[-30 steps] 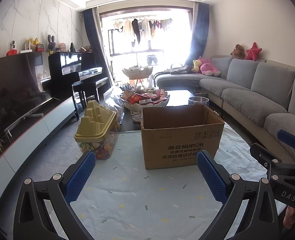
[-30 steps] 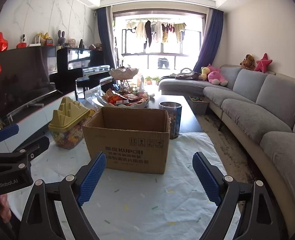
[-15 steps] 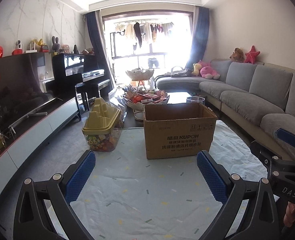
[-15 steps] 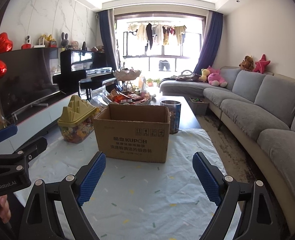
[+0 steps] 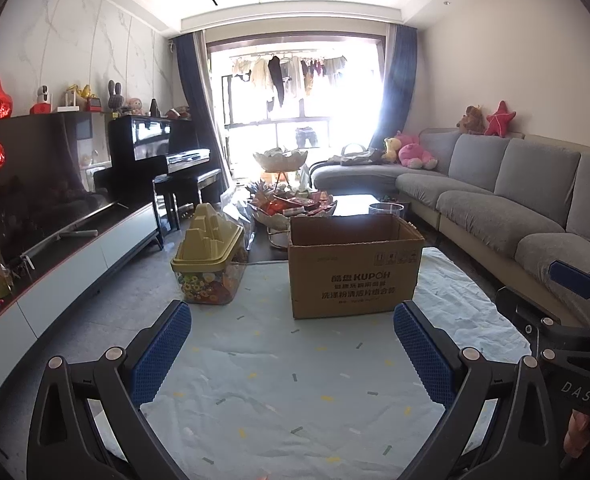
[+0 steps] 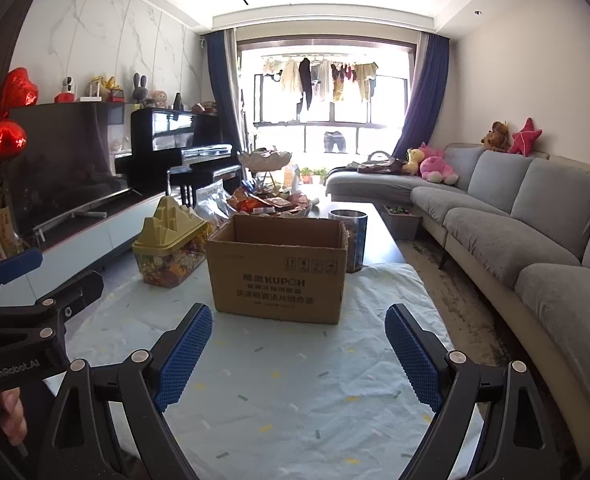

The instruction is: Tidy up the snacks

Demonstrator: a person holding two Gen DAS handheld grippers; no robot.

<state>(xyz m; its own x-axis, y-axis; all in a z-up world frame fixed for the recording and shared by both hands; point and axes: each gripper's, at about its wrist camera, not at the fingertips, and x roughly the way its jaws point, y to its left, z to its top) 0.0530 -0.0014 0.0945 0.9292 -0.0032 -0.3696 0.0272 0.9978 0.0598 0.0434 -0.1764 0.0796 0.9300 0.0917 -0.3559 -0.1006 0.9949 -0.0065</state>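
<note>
An open brown cardboard box [image 5: 355, 270] [image 6: 279, 272] stands on a pale sheet spread over the floor. Behind it a white bowl of snack packets [image 5: 295, 208] [image 6: 271, 202] rests on the dark coffee table. A clear tub with a yellow castle lid [image 5: 209, 258] [image 6: 169, 246] sits to the box's left. A clear round jar [image 6: 349, 238] [image 5: 386, 210] stands at the box's right rear. My left gripper [image 5: 291, 344] and right gripper [image 6: 297, 344] hover side by side, well short of the box. Both are open with nothing between the blue pads.
A grey sofa [image 5: 515, 208] runs along the right. A low TV cabinet [image 5: 67, 264] with a television lines the left wall, and a black piano [image 5: 163, 160] stands beyond it. The pale sheet [image 6: 295, 380] lies under both grippers.
Both grippers have drawn back from the box, which looks smaller and farther now. More of the sheet shows in front of them. The jaws kept the same width.
</note>
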